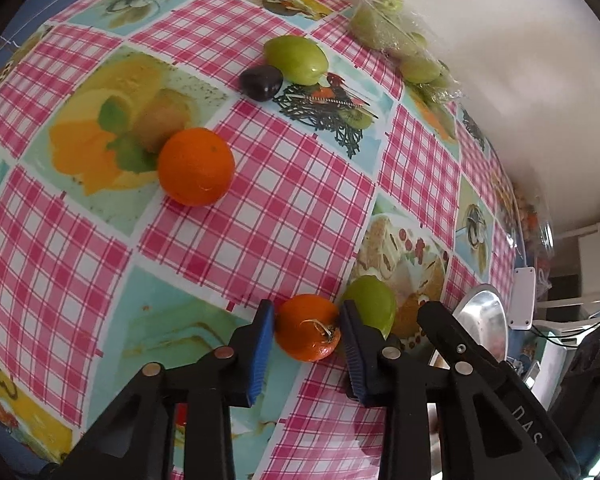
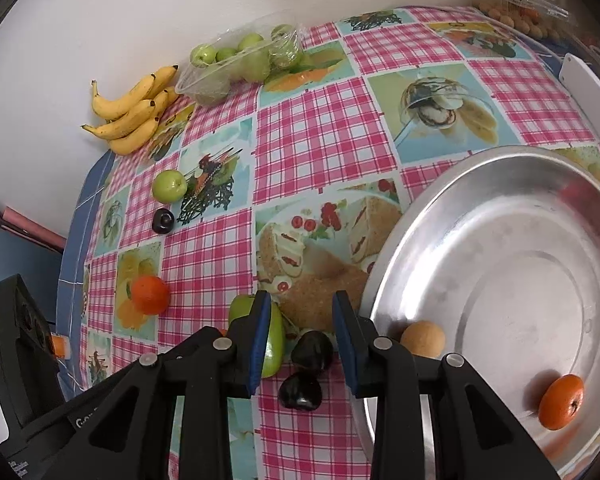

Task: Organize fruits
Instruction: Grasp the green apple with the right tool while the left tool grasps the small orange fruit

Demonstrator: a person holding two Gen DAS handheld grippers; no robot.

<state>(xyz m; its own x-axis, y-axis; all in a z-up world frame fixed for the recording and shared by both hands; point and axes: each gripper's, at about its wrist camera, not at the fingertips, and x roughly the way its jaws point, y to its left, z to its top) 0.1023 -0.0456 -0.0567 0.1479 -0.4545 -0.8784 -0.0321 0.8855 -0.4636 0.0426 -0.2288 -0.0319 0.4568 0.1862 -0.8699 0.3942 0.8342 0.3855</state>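
Note:
My left gripper (image 1: 307,312) is shut on a small orange (image 1: 307,330) resting on the checked tablecloth, with a blue pad on each side of it. A green fruit (image 1: 370,302) sits just behind the right pad. My right gripper (image 2: 302,300) hovers by the rim of the metal plate (image 2: 500,184). Its jaws stand narrowly open and grip nothing. Below them lie two dark plums (image 2: 312,352) (image 2: 300,392), and the green fruit (image 2: 274,340) shows behind the left finger. The plate holds an orange (image 2: 561,401) and a tan round fruit (image 2: 423,338).
A bigger orange (image 1: 196,166), a dark plum (image 1: 260,82) and a green fruit (image 1: 296,58) lie farther out on the cloth. Bananas (image 2: 134,112) and a plastic tray of green fruits (image 2: 240,64) sit by the wall. A white box (image 2: 588,92) stands beyond the plate.

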